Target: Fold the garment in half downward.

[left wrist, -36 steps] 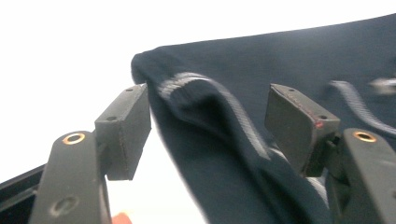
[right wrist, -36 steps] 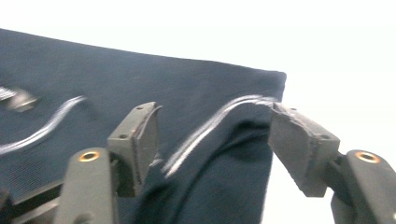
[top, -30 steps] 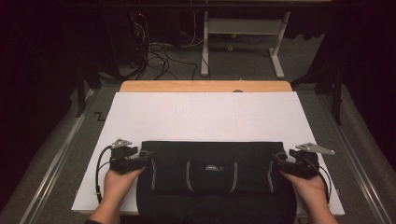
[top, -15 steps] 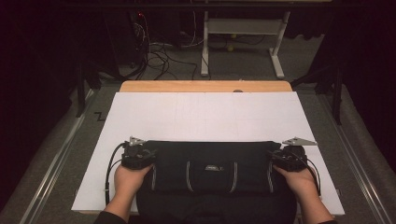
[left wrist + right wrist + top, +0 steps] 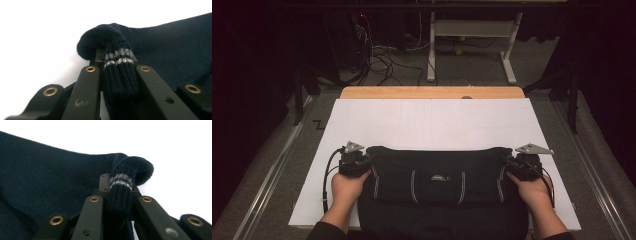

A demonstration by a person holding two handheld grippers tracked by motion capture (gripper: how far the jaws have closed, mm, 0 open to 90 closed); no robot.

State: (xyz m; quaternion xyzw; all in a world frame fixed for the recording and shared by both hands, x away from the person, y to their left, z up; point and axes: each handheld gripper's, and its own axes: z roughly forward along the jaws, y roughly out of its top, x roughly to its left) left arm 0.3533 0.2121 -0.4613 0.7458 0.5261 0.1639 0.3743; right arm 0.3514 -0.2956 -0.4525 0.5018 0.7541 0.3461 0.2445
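A dark room surrounds the worktop point(image 5: 432, 125), whose white sheet lies bare across its far half and along both side edges, with a strip of wood showing at the far edge. A white frame point(image 5: 472, 40) and loose cables point(image 5: 377, 55) stand on the floor beyond. A dark navy garment point(image 5: 439, 190) lies folded along the near edge, centred, its lower part hanging past the edge toward the person.

The left gripper point(image 5: 354, 162) sits at the garment's far left corner and the right gripper point(image 5: 522, 165) at its far right corner, each held by a hand. In the left gripper view, the jaws are clamped on a ribbed cuff point(image 5: 118, 67) with 2 grey stripes, the fabric bunching over the tips. In the right gripper view, the jaws pinch a matching striped cuff point(image 5: 122, 187) in the same way.
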